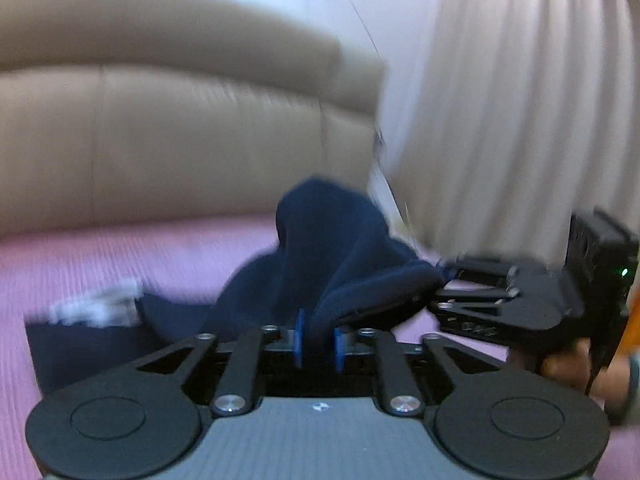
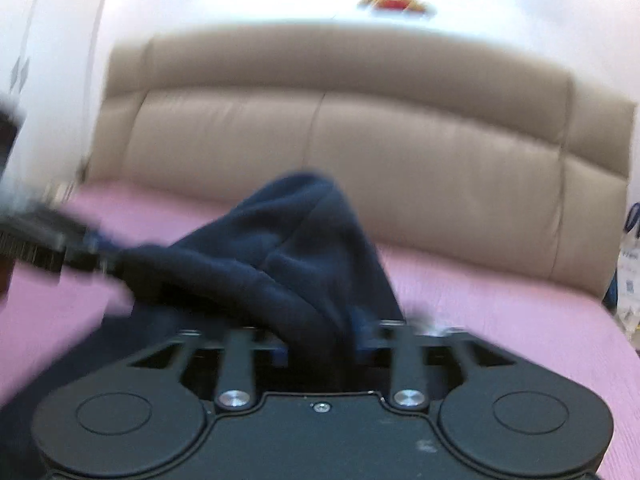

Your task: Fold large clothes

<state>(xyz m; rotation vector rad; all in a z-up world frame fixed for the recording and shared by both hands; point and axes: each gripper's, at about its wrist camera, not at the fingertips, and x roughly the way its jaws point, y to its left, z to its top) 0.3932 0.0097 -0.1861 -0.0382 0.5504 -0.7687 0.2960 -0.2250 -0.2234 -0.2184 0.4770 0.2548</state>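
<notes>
**Presently: navy garment raised between two grippers over the bed**

Currently the navy garment (image 1: 336, 248) is bunched into a peak above the pink bed cover (image 1: 120, 252), in front of the beige padded headboard (image 1: 180, 128). Part of it lies flat on the cover at lower left, where a blurred white patch (image 1: 100, 306) shows on the dark cloth.

Left gripper (image 1: 319, 340): a fold of the garment runs down between its blue pads (image 1: 298, 336) and fills the narrow gap. The right wrist view shows the cloth drawn out to this gripper's tip. Finding: clenched on the garment.

Right gripper (image 2: 320, 354): a thick roll of cloth passes between its widely spaced fingers. The pads are lost in blur and behind the fabric, so I cannot tell whether they press on it. In the left wrist view the cloth reaches this gripper's fingertips, and a hand (image 1: 568, 364) holds its grip.

A pale pleated curtain (image 1: 500, 100) hangs to the right of the headboard. Both views are motion-blurred.
</notes>
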